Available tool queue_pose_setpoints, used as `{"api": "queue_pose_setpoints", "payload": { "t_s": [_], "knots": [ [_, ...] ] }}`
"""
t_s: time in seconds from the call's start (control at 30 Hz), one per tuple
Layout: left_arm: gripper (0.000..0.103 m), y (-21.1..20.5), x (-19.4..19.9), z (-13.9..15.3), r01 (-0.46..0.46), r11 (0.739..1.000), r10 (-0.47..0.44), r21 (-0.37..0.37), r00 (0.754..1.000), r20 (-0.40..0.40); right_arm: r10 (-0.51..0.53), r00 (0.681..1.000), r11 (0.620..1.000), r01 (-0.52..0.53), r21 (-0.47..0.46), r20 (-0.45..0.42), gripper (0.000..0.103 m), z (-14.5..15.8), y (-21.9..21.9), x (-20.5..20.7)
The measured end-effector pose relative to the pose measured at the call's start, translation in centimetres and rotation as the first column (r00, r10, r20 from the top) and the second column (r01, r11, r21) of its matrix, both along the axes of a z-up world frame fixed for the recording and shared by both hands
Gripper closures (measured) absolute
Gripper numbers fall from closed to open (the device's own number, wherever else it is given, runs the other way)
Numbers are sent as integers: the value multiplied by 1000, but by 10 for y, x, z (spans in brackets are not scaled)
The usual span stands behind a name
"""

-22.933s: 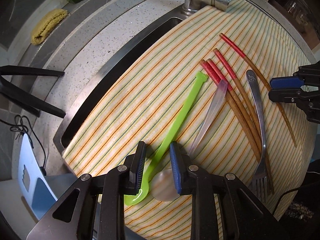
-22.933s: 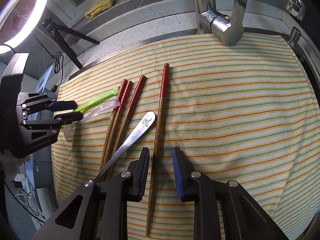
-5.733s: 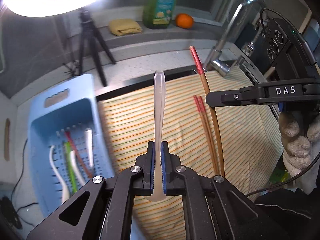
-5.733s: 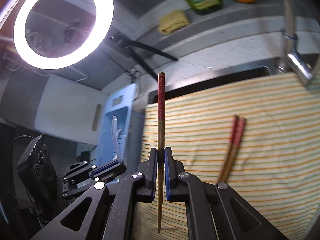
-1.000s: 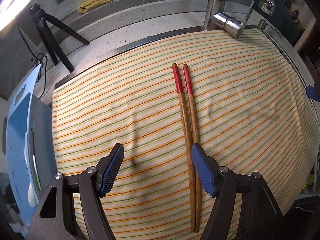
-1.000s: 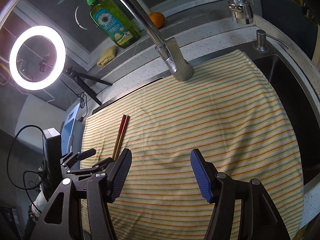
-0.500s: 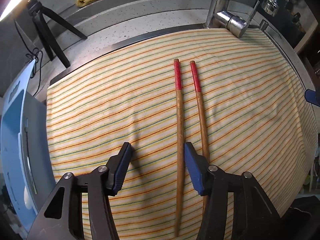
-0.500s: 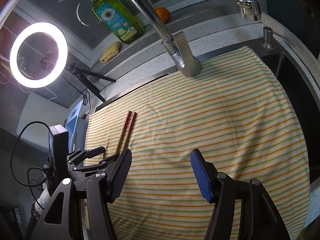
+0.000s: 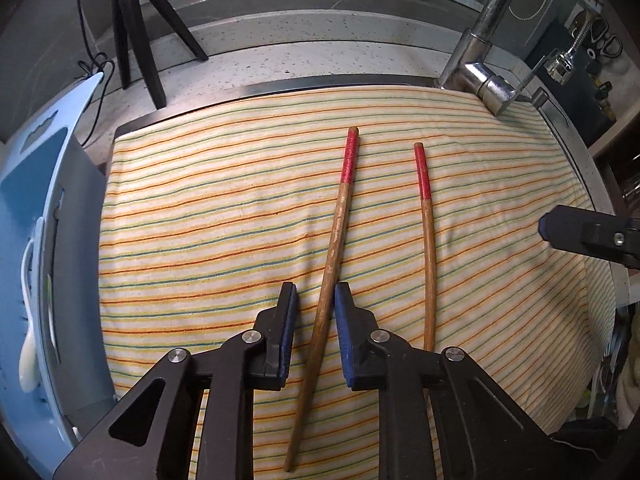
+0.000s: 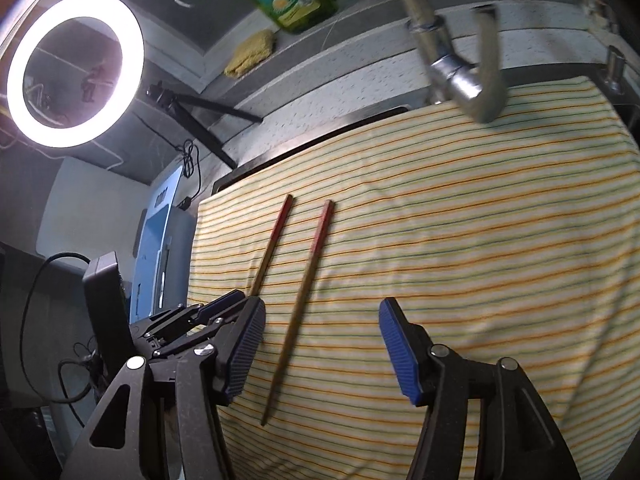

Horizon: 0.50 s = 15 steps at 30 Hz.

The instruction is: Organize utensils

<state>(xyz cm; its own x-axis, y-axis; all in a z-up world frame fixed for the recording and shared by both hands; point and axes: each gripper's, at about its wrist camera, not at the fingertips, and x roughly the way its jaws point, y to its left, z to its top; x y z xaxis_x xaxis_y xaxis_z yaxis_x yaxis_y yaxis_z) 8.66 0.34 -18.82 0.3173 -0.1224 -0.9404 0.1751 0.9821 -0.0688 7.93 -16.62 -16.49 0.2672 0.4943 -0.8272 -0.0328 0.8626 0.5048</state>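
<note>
Left tool (image 9: 315, 312): jaws closing around the left chopstick (image 9: 335, 236); the right pad touches its shaft, the left pad has a small gap, so no full grasp yet.
Left chopstick: lies on the striped cloth (image 9: 200, 208), red end toward 12 o'clock, plain tip toward 6 o'clock, leaning slightly toward 1 o'clock.
Right chopstick (image 9: 427, 240): on the cloth at 3 o'clock of the first, apart from it, red end toward 12 o'clock; its lower part runs behind the left tool's right finger.
Right tool (image 10: 322, 346): released, jaws wide but closing; in its own view the right chopstick (image 10: 304, 300) sits between them near the left pad, untouched.
Blue basket (image 9: 24, 208): at 9 o'clock off the cloth, with utensils inside, hard to tell apart.
Faucet (image 9: 480, 68): at 1 o'clock beyond the cloth.
</note>
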Motion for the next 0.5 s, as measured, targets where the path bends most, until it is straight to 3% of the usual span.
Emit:
{"api": "queue_pose_setpoints", "payload": {
  "t_s": [0.17,0.5],
  "knots": [
    [85,1,0,0,-1,1000,1,-7,1000,-5,7,997,999,-11,-43,-78,70,-21,18,20],
    [85,-2,12,-1,39,999,-39,-1,999,-2,4,988,997,-17,-81,-154,72,-37,44,40]
  ]
}}
